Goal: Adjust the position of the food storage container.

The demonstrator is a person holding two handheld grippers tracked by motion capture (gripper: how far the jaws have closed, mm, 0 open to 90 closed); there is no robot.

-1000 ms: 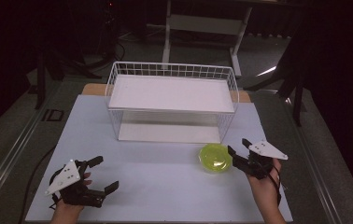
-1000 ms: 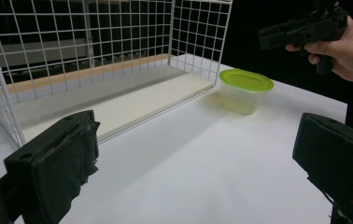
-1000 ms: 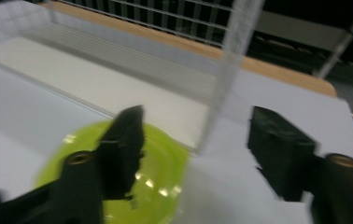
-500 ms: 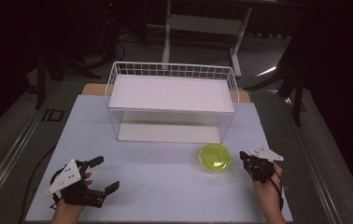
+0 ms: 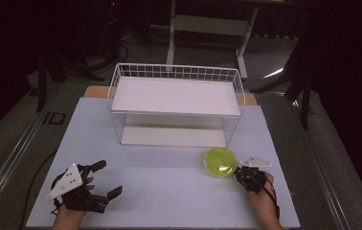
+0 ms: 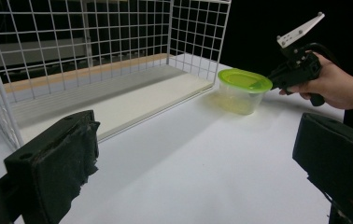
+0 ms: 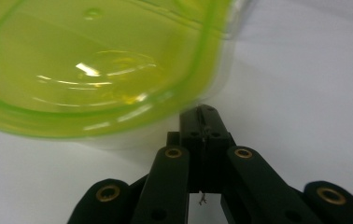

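**Green-lidded container at right jaw tips; left jaws wide apart**

Right gripper [image 5: 242, 171]: held in the person's right hand [image 5: 261, 201], low on the near right of the white table [image 5: 169, 191]. Jaws pressed together, tips meeting just under the rim of the container [image 7: 118, 70] in the right gripper view. Cannot tell whether a sliver of the lid edge is pinched between them or the tips merely touch the rim. Grey three-cornered plate [image 5: 254, 162] riding on top.

Container: clear tub with translucent green lid [image 5: 220, 161], upright on the table, directly ahead of the right jaw tips and touching or nearly touching them. From the left gripper view, seen well ahead and to the right of the left jaws, between the rack corner and the right gripper [image 6: 277, 74].

Left gripper [image 5: 109, 178]: held in the left hand [image 5: 76, 203], near left of the table. Jaws wide apart, nothing between them, black pads [image 6: 55, 158] worn and ragged at the edge. Bare table between and ahead of the jaws.

White wire rack [image 5: 176, 103]: two-tier, flat white shelf on top and white base board below, standing beyond both grippers. Ahead and left of the left jaws; open lower tier faces them. Container just beside the rack's near right corner, not touching.
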